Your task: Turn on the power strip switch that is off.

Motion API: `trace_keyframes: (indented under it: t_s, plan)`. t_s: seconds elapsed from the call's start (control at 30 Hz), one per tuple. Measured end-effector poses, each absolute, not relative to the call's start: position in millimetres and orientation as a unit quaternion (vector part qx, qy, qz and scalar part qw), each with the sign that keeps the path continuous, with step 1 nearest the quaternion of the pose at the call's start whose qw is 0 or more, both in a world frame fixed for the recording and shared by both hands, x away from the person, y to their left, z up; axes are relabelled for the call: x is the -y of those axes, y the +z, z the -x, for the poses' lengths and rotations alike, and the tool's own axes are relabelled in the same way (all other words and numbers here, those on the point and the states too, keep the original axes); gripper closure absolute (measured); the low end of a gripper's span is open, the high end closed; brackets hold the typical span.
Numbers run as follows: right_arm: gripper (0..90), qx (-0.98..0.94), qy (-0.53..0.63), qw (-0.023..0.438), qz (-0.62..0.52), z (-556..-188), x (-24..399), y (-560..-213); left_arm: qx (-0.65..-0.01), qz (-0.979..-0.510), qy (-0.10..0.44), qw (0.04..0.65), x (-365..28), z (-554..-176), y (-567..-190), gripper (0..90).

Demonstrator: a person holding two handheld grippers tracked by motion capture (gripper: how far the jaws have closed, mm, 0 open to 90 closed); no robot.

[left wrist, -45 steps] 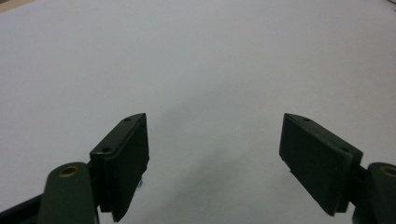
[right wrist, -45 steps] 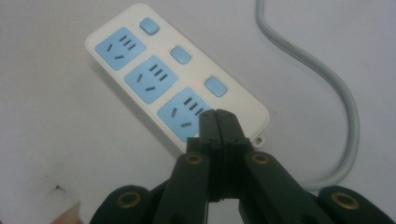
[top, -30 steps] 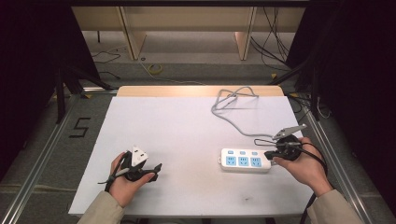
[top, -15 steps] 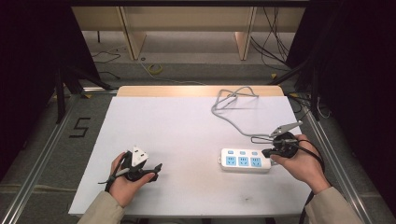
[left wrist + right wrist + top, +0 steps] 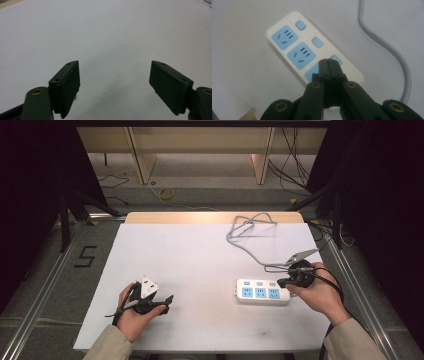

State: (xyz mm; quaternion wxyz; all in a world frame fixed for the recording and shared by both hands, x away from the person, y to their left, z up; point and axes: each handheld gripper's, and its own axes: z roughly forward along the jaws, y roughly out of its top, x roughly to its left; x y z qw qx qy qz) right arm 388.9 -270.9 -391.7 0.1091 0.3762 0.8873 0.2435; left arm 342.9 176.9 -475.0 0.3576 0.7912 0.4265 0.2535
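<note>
A white power strip (image 5: pixel 261 291) with three blue sockets and three blue switches lies flat at the front right of the white table (image 5: pixel 200 255). Its grey cable (image 5: pixel 245 227) loops off toward the far edge. My right gripper (image 5: pixel 282 282) is shut with nothing between its jaws. In the right gripper view its tips (image 5: pixel 328 61) sit over the strip's (image 5: pixel 294 47) nearest socket, beside that socket's switch; contact is unclear. My left gripper (image 5: pixel 167 304) rests at the front left, its jaws wide open (image 5: pixel 115 65) over bare table.
The grey cable (image 5: pixel 387 47) runs along the strip's right side in the right gripper view. Beyond the table's far edge stand wooden shelf legs (image 5: pixel 145 162), with loose cables on the floor. Metal rails (image 5: pixel 47 285) flank the table.
My right hand has edged slightly left and away from me, toward the strip's end. The left hand has kept still.
</note>
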Motion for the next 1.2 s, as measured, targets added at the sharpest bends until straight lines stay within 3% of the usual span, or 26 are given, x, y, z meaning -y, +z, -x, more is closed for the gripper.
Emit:
trace_keyframes:
  t_s: [1.2]
  plan:
    - [90.0,-0.897,0.238,0.108,-0.355,-398.8,247.0,-386.1,-0.426,-0.791,0.254,0.359,-176.3,-342.8,-474.8,24.7]
